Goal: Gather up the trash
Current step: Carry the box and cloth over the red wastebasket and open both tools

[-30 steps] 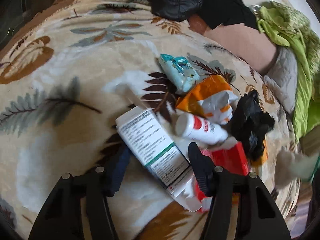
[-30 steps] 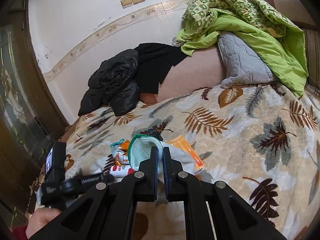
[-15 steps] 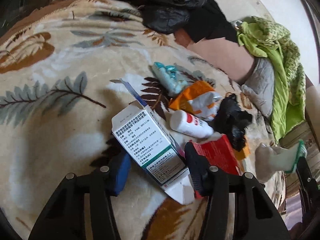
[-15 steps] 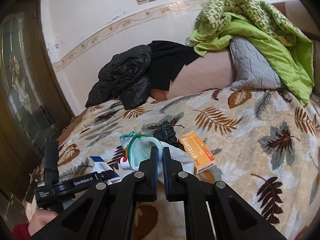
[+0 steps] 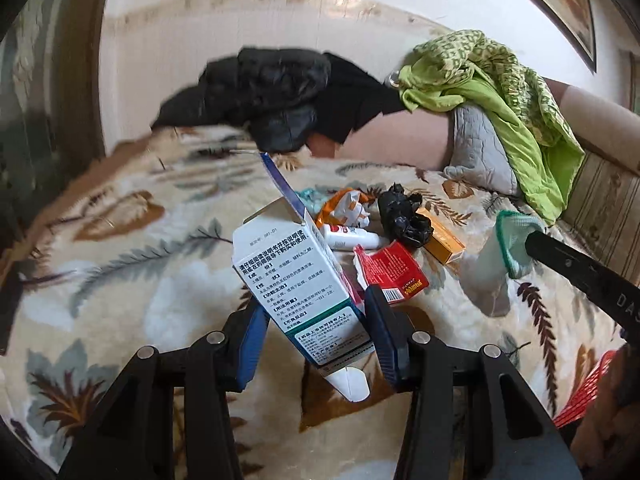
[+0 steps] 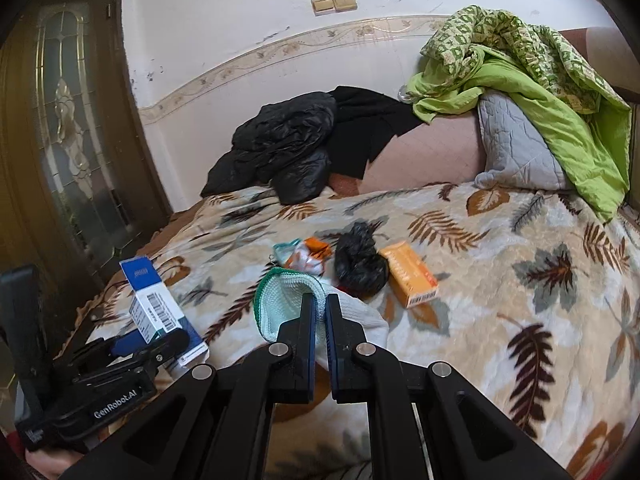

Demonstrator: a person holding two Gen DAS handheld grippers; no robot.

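My left gripper (image 5: pixel 316 316) is shut on a white and blue medicine box (image 5: pixel 296 276) and holds it tilted above the leaf-patterned blanket (image 5: pixel 120 280); the box also shows in the right wrist view (image 6: pixel 160 308). My right gripper (image 6: pixel 319 316) is shut on a white sock with a green cuff (image 6: pixel 288 300), seen at the right of the left wrist view (image 5: pixel 504 256). More trash lies on the blanket: a red packet (image 5: pixel 396 276), a white tube (image 5: pixel 348 236), a black bag (image 6: pixel 358 260), an orange box (image 6: pixel 412 274) and an orange wrapper (image 6: pixel 308 256).
A black jacket (image 6: pixel 288 148) lies at the back of the bed. A green quilt (image 6: pixel 532 92) drapes over a grey pillow (image 6: pixel 516 152) at the back right. A glazed wooden door (image 6: pixel 64 140) stands at the left. A red object (image 5: pixel 580 396) shows at the lower right.
My left gripper has closed on the medicine box and lifted it off the blanket, tilting upward. My right gripper has kept hold of the sock and shifted slightly.
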